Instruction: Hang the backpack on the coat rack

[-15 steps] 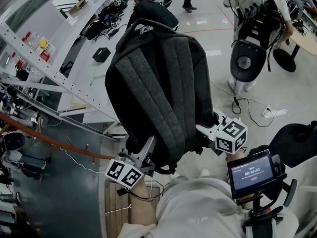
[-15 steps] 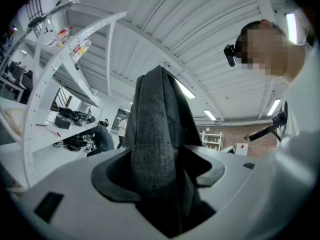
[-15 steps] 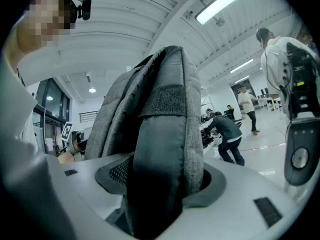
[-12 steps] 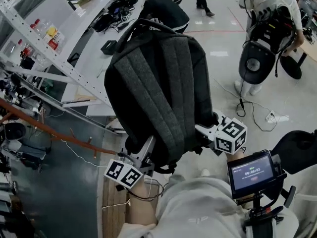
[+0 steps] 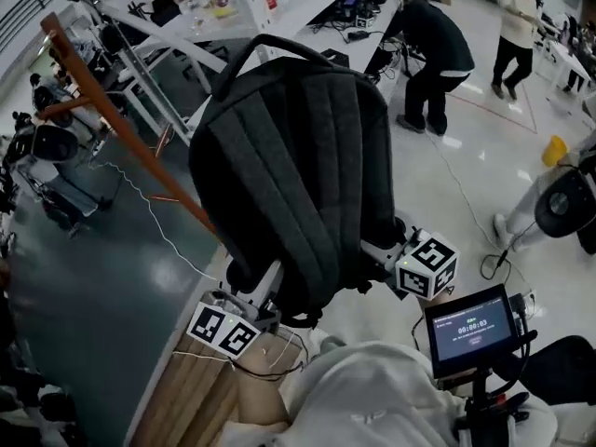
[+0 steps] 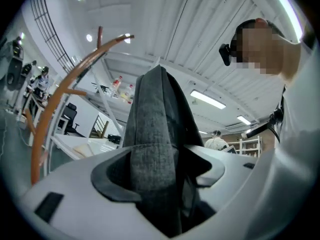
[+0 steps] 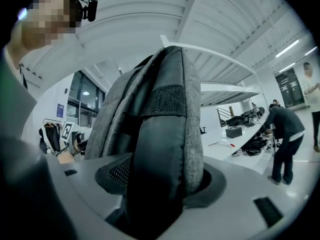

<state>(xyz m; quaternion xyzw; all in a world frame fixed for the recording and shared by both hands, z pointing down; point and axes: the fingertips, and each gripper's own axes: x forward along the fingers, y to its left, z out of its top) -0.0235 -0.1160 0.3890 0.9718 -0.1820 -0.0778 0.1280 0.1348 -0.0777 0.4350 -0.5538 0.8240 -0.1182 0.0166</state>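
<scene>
Backpack (image 5: 298, 175) still held, coat rack (image 5: 121, 127) nearer — left.

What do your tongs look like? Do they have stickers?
They're pale grey plastic. The left tongs and right tongs have dark pads inside wide curved jaws. Each carries a white cube with black square patterns: the left cube, the right cube. Thin cables trail by the left one. The person wears a light top.
</scene>
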